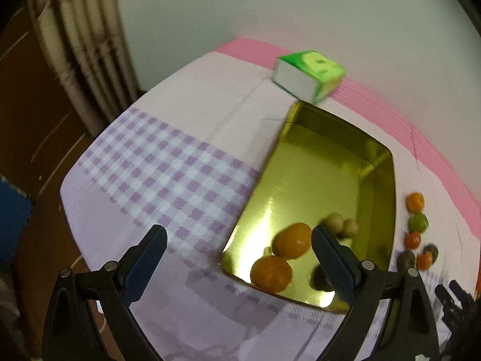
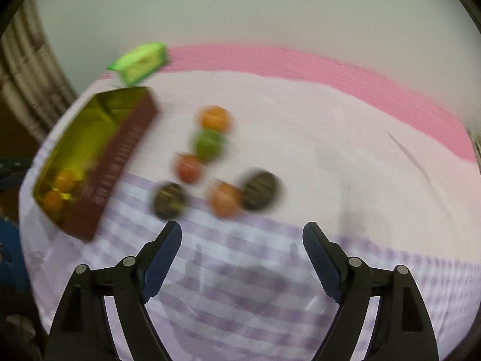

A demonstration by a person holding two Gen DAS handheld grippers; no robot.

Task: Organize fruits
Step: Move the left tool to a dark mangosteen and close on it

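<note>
Fruits lie in two groups on the bench (image 1: 180, 96), which carries a cloth of white, purple check and a pink band.

Left wrist view: a gold-lined tray (image 1: 315, 162) sits on the cloth. At its near end lie two oranges (image 1: 293, 239), touching each other, two small beige round fruits (image 1: 335, 222) side by side, and a dark item partly hidden behind a finger. A green and white box (image 1: 309, 73) stands just beyond the tray's far corner. To the right of the tray, on the cloth, a loose cluster runs in a line: an orange fruit (image 1: 415, 202), a green fruit (image 1: 418, 222), a red-orange fruit (image 1: 412, 239), then dark and orange pieces too small to identify. The left gripper (image 1: 239, 240) hangs over the tray's near corner, jaws spread wide, nothing between them.

Right wrist view, blurred: the tray (image 2: 120, 162) shows a dark red outer wall, with oranges inside at its near end. The box (image 2: 139, 61) is beside its far end. The loose cluster comprises an orange fruit (image 2: 215, 118), a green fruit (image 2: 207, 144), a red fruit (image 2: 188, 168), another orange fruit (image 2: 225, 199) and two dark round fruits (image 2: 170, 200). The right gripper (image 2: 242, 237) is above the cloth near that cluster, jaws apart and empty.
</note>
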